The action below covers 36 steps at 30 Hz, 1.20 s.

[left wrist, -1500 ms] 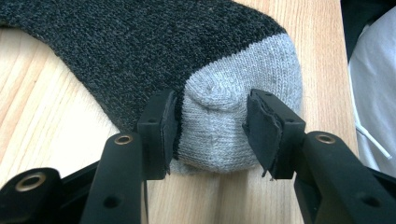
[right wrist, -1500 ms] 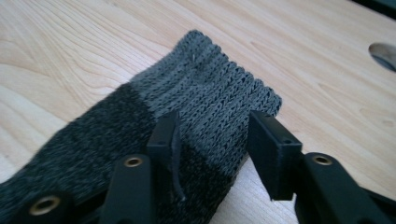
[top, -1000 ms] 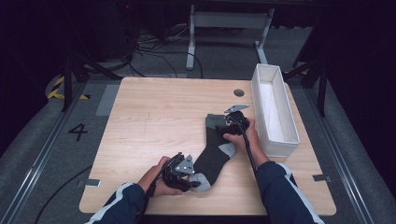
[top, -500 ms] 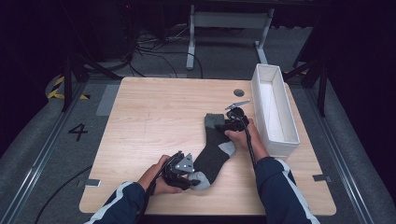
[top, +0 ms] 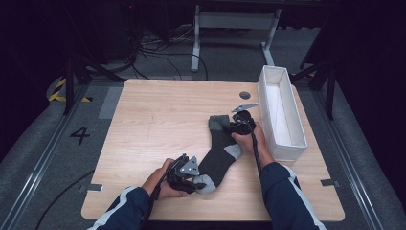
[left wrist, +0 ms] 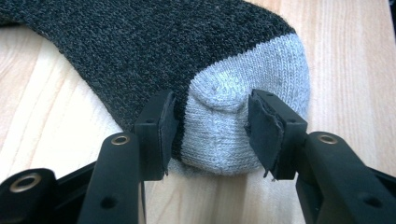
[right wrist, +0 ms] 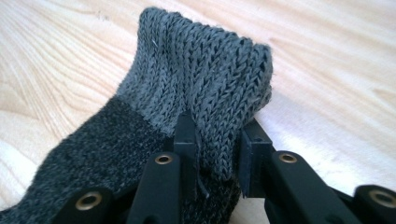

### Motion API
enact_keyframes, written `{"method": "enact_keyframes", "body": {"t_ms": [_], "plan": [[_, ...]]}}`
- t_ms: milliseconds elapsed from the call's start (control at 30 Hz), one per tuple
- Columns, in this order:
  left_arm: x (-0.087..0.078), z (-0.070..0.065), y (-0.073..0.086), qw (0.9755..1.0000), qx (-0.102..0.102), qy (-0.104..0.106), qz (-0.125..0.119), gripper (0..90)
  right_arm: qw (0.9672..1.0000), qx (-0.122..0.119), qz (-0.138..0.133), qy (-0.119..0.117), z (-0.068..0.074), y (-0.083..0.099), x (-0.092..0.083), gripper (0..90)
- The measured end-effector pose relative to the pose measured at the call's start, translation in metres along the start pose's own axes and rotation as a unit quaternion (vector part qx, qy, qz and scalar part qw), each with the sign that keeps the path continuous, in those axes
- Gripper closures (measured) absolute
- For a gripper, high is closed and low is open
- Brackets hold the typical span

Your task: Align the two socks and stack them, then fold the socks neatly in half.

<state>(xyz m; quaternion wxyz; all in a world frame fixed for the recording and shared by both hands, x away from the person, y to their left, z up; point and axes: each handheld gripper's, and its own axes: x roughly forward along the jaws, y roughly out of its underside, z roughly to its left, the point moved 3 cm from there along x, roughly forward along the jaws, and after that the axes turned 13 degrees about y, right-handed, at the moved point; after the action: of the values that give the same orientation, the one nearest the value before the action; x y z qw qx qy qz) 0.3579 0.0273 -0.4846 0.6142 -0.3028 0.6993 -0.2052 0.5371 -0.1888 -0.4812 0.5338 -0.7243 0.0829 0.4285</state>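
A dark grey sock (top: 219, 152) with a light grey toe and heel lies slantwise on the wooden table (top: 158, 120). My left gripper (top: 198, 181) is at its near end. In the left gripper view the left gripper (left wrist: 212, 135) has both pads pressed on the light grey toe (left wrist: 243, 84), which bulges between them. My right gripper (top: 234, 125) is at the far end. Its jaws have just been closing, and in the right gripper view the right gripper (right wrist: 215, 163) pinches the ribbed cuff (right wrist: 205, 74), which stands up bunched between the pads.
A long white open box (top: 283, 143) stands along the table's right side, close to my right hand. A small dark round hole (top: 244, 95) sits in the tabletop behind the sock. Cables and a metal stand lie on the floor beyond the table.
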Motion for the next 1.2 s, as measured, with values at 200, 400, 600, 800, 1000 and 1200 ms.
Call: {"method": "enact_keyframes", "body": {"t_ms": [200,400,600,800,1000,1200], "plan": [[0.001,0.004,-0.001,0.9999,-0.006,-0.008,-0.004,51.3,0.9994,-0.014,-0.026,0.019,0.001,-0.007,-0.01,75.3],[0.0,0.008,-0.001,0.9999,-0.012,-0.01,-0.006,51.3,0.9988,-0.015,-0.041,0.024,0.0,-0.011,-0.018,75.5],[0.001,0.019,-0.003,0.9996,-0.016,-0.018,-0.014,51.4,0.9972,-0.02,-0.065,0.032,-0.002,-0.02,-0.025,75.9],[0.001,0.022,-0.004,0.9995,-0.024,-0.015,-0.017,51.5,0.9961,-0.028,-0.074,0.038,-0.001,-0.021,-0.029,75.9],[0.001,0.021,-0.003,0.9993,-0.029,-0.016,-0.019,51.6,0.9938,-0.042,-0.097,0.035,0.004,-0.022,-0.045,75.8],[0.001,0.022,-0.003,0.999,-0.036,-0.015,-0.022,51.6,0.991,-0.059,-0.117,0.028,0.011,-0.02,-0.058,75.7]]}}
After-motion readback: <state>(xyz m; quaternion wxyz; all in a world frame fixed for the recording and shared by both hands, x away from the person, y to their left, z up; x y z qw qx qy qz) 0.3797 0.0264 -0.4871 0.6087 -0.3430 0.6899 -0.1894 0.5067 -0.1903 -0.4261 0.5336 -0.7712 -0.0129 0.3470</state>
